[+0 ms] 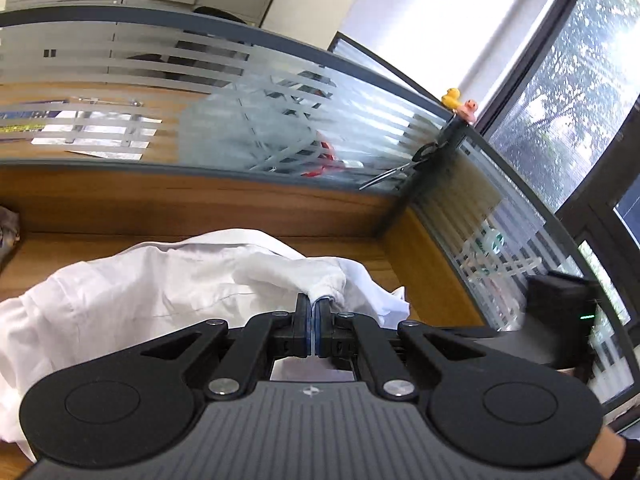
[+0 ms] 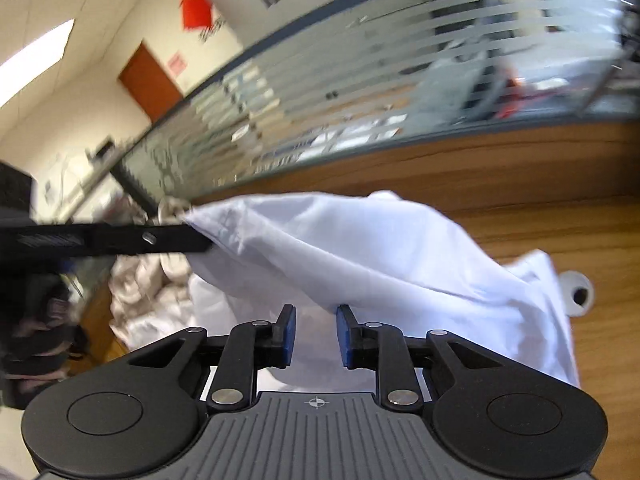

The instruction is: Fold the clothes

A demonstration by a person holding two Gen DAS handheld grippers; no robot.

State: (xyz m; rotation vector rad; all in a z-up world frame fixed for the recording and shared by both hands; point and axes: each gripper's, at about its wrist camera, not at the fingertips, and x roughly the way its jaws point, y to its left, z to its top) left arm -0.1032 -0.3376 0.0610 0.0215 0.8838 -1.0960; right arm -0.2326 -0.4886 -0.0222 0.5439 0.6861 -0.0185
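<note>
A white garment [image 1: 140, 292] lies bunched on the wooden desk [image 1: 200, 200]. My left gripper [image 1: 312, 304] is shut on a gathered edge of it, and the cloth bulges just past the tips. In the right wrist view the same garment [image 2: 380, 248] hangs stretched in the air. There the left gripper [image 2: 206, 245] shows side-on at the left, pinching the garment's corner. My right gripper [image 2: 316, 316] is open, its blue pads [image 2: 290, 320] apart. The lower fold of the cloth drapes right at its fingertips, with no pad pressing on it.
A striped glass partition [image 1: 280, 92] walls the desk at the back and right. Scissors [image 1: 400, 172] hang on it, with a yellow duck [image 1: 452, 98] on top. A pile of pale clothes [image 2: 140, 292] lies at the left. A round white cable hole [image 2: 578, 288] sits in the desk.
</note>
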